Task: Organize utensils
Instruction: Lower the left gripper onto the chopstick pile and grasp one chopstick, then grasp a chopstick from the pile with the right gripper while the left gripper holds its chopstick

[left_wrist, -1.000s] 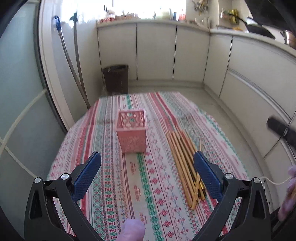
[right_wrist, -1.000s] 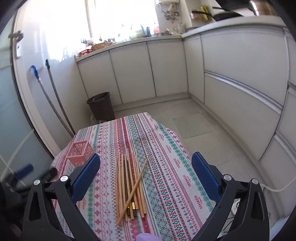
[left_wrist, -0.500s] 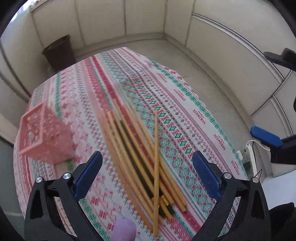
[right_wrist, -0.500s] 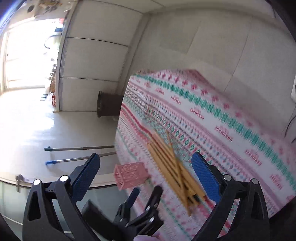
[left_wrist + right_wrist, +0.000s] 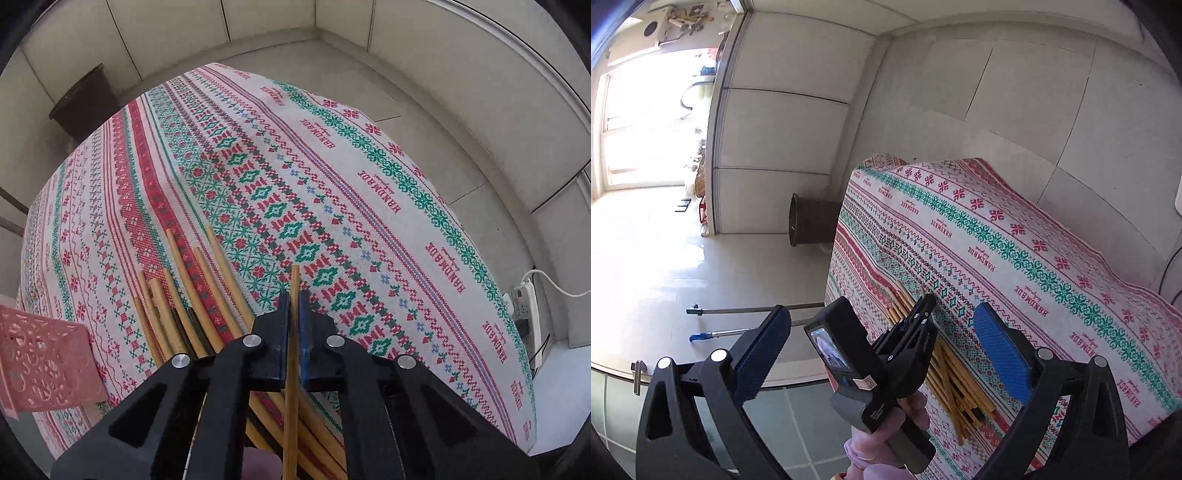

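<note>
A pile of wooden chopsticks (image 5: 184, 295) lies on the patterned tablecloth (image 5: 369, 184). My left gripper (image 5: 293, 299) points steeply down over the pile. Its jaws are closing, and the blue pads press on a single chopstick (image 5: 294, 280) that crosses the others. A pink lattice holder (image 5: 40, 365) stands at the left edge. In the right wrist view a person's hand (image 5: 886, 435) holds the left gripper (image 5: 925, 301) over the chopsticks (image 5: 953, 380). My right gripper (image 5: 886, 350) hangs open off the table's near side, rolled on its side, with nothing held.
A dark waste bin (image 5: 83, 103) stands on the floor past the table's far corner. White cabinets run along the walls. A power strip (image 5: 528, 306) with a cord lies on the floor at the right. Two mop handles (image 5: 738, 321) lean by the glass door.
My left gripper came down onto the chopstick pile and its jaws went from wide open to shut on one chopstick. The right gripper rolled onto its side and then held nearly still.
</note>
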